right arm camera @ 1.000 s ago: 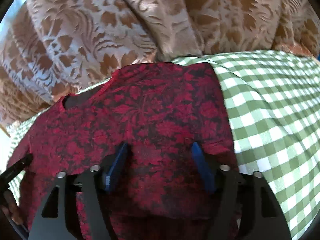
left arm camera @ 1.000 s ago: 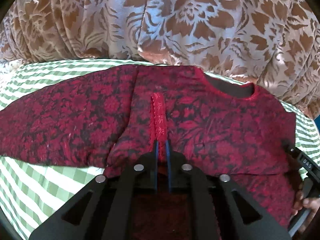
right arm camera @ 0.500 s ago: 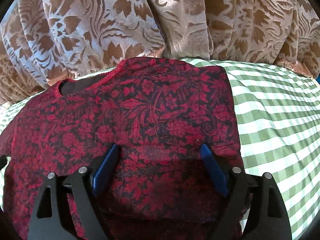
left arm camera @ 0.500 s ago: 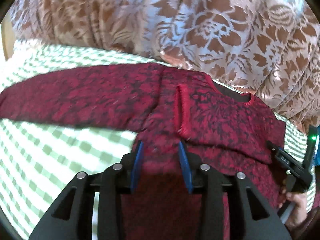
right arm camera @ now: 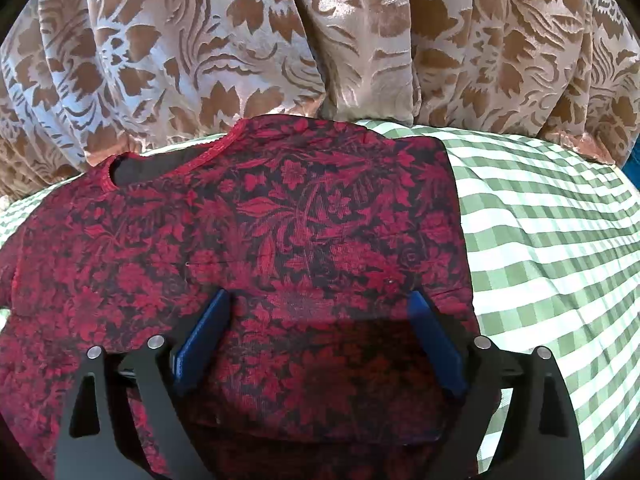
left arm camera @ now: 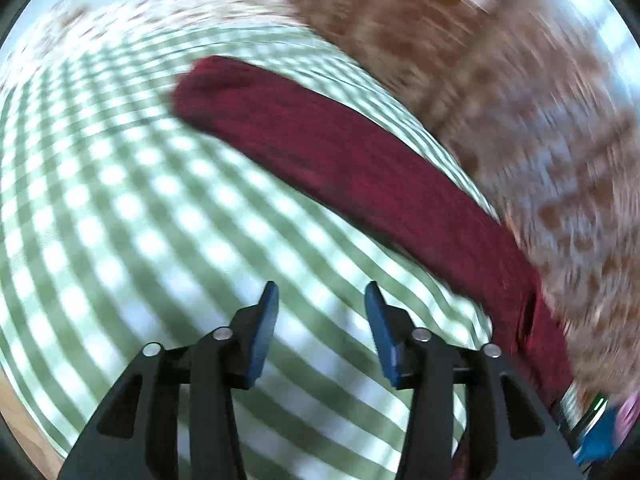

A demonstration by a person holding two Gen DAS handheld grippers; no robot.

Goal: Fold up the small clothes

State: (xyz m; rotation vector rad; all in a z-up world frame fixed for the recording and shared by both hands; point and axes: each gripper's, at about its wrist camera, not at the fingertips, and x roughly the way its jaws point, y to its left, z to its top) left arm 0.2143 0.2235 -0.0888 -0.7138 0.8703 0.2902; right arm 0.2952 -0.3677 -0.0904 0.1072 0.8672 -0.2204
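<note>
A small red top with a dark floral print (right arm camera: 304, 232) lies flat on the green checked cloth (right arm camera: 552, 248), neckline toward the far left, its right side folded in with a straight edge. My right gripper (right arm camera: 320, 300) is open and empty, hovering over the top's lower middle. In the blurred left wrist view the top's long red sleeve (left arm camera: 360, 168) stretches out across the checked cloth (left arm camera: 120, 208). My left gripper (left arm camera: 320, 296) is open and empty over bare cloth, short of the sleeve.
A brown and pale floral curtain (right arm camera: 320, 40) hangs right behind the bed's far edge and also shows in the left wrist view (left arm camera: 520, 100). A wooden surface (left arm camera: 36, 444) shows at the lower left past the cloth's edge.
My left gripper let go of the top's folded edge, opened, and swung left to face the outstretched sleeve. My right gripper stayed open and shifted slightly over the top.
</note>
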